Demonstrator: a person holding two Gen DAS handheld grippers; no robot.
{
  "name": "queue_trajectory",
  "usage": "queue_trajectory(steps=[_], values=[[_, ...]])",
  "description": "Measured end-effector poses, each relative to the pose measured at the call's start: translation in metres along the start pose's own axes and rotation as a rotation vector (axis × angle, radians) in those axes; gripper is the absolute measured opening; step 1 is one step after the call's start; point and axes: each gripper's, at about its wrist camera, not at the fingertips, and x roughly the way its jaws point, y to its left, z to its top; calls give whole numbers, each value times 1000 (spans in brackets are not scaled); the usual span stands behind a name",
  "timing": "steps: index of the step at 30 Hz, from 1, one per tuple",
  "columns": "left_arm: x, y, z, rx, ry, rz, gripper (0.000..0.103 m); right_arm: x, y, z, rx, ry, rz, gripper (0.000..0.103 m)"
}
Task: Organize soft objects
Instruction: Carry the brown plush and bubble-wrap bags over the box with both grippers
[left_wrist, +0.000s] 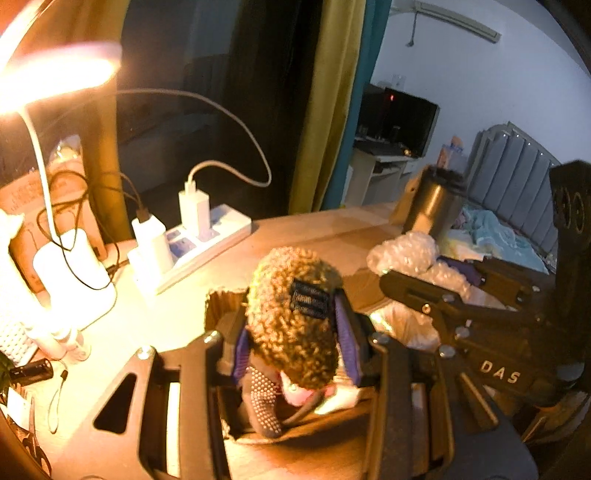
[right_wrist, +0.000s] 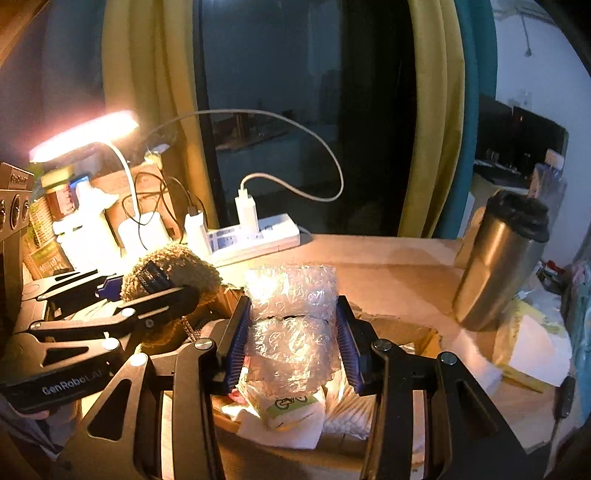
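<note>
Both grippers tilt down over the cardboard box (right_wrist: 391, 325): left gripper (left_wrist: 295, 328) clamps the curly hat (left_wrist: 295, 314), right gripper (right_wrist: 293, 332) squeezes bubble wrap (right_wrist: 291, 317).

dim room | warm desk lamp (right_wrist: 85, 134) glare at left, blown out | fisheye edges bent, dark

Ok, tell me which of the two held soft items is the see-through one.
The bubble wrap in the right tool: clear crinkled plastic. The left tool holds a brown curly fleece piece, which is opaque.
</note>
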Motion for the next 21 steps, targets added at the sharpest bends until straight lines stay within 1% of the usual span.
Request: queue_trajectory(steps=[8, 14, 17, 21], values=[[44, 6, -14, 2, 84, 15, 41, 34, -9, -12, 27, 60, 28, 46], [64, 7, -23, 3, 130, 19, 41, 51, -15, -19, 48, 92, 35, 46], [69, 4, -25, 29, 125, 48, 41, 58, -18, -23, 51, 106, 38, 46], [72, 1, -27, 54, 117, 67, 41, 65, -22, -26, 67, 119, 43, 46]])
